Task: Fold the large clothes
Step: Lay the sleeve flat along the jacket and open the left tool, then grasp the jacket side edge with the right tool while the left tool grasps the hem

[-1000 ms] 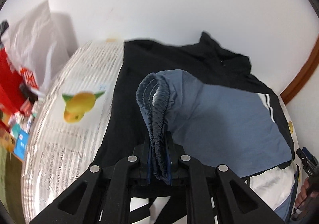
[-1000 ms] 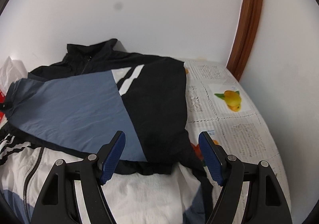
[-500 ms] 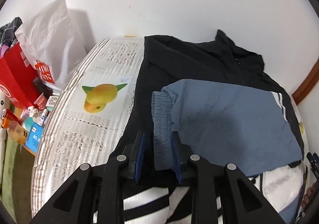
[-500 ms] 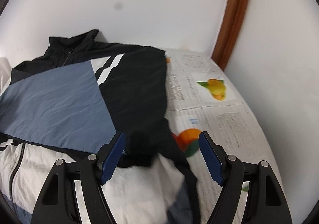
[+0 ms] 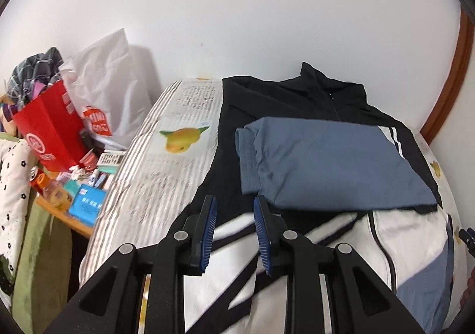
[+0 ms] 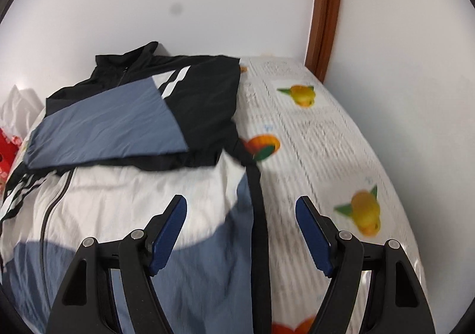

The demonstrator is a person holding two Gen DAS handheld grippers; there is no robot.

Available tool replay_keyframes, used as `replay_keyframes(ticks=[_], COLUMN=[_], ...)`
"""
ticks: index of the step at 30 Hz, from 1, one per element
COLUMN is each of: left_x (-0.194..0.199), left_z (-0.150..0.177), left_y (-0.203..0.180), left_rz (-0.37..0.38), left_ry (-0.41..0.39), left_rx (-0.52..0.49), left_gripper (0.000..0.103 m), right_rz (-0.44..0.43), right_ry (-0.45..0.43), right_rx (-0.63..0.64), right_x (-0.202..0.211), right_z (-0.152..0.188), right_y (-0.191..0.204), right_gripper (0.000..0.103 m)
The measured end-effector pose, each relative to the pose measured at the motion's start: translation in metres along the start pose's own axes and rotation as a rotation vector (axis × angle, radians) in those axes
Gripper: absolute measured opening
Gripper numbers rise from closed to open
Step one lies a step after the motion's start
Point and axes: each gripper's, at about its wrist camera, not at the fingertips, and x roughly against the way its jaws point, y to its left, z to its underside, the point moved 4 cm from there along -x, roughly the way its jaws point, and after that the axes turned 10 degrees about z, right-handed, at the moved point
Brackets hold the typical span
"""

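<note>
A black, blue and white jacket (image 5: 291,96) lies on the table, collar at the far wall. Its blue sleeve (image 5: 326,158) is folded across the chest, with the ribbed cuff (image 5: 246,153) at the left. My left gripper (image 5: 234,203) is open and empty, just in front of the cuff, above the black side of the jacket. In the right wrist view the jacket (image 6: 133,194) fills the left half. My right gripper (image 6: 240,206) is wide open and empty above the jacket's lower right edge and its black hem band (image 6: 258,200).
The table has a white cover printed with fruit (image 6: 326,138), also in the left wrist view (image 5: 166,161). A red bag (image 5: 47,129), a white plastic bag (image 5: 109,90) and small clutter stand left of the table. A brown door frame (image 6: 326,7) is at the right.
My left gripper let go of the sleeve cuff, opened and drew back; the sleeve now lies flat across the chest. My right gripper pulled back toward the hem, still open.
</note>
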Motion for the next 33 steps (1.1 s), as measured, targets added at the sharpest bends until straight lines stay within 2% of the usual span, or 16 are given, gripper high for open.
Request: replay_keyframes(ticks=[2, 5, 7, 9, 17, 20, 25, 29, 31, 33], left_x=[0.009, 0.023, 0.031, 0.037, 0.035, 0.032, 0.035, 0.037, 0.039, 0.039], left_z=[0.01, 0.03, 0.045, 0.059, 0.13, 0.146, 0.157, 0.165, 0.171, 0.176], left_y=[0.003, 0.012, 0.018, 0.024, 0.051, 0.05, 0.045, 0.037, 0.031, 0.023], left_rz=[0.011, 0.013, 0.01, 0.017, 0.06, 0.064, 0.047, 0.058, 0.077, 0.076], left_ry=[0.02, 0.022, 0.018, 0.02, 0.127, 0.145, 0.126, 0.134, 0.142, 0.147], left_rx=[0.006, 0.026, 0.03, 0.04, 0.131, 0.136, 0.107, 0.085, 0.077, 0.047], left_gripper=[0.029, 0.043, 0.061, 0.062, 0.065, 0.065, 0.065, 0.064, 0.063, 0.063], right_rz=[-0.001, -0.007, -0.005, 0.0, -0.029, -0.043, -0.05, -0.032, -0.021, -0.037], right_ry=[0.004, 0.021, 0.033, 0.043, 0.054, 0.066, 0.066, 0.075, 0.063, 0.057], right_rx=[0.005, 0.013, 0.018, 0.031, 0.03, 0.031, 0.036, 0.033, 0.051, 0.055], right_x=[0.006, 0.01, 0.011, 0.012, 0.019, 0.018, 0.015, 0.01, 0.012, 0.015], right_z=[0.012, 0.029, 0.044, 0.058, 0.098, 0.109, 0.116, 0.123, 0.125, 0.127], right_y=[-0.002, -0.003, -0.004, -0.004, -0.002, 0.002, 0.007, 0.008, 0.01, 0.011], right_gripper=[0.074, 0.074, 0.074, 0.074, 0.074, 0.074, 0.074, 0.069, 0.065, 0.056])
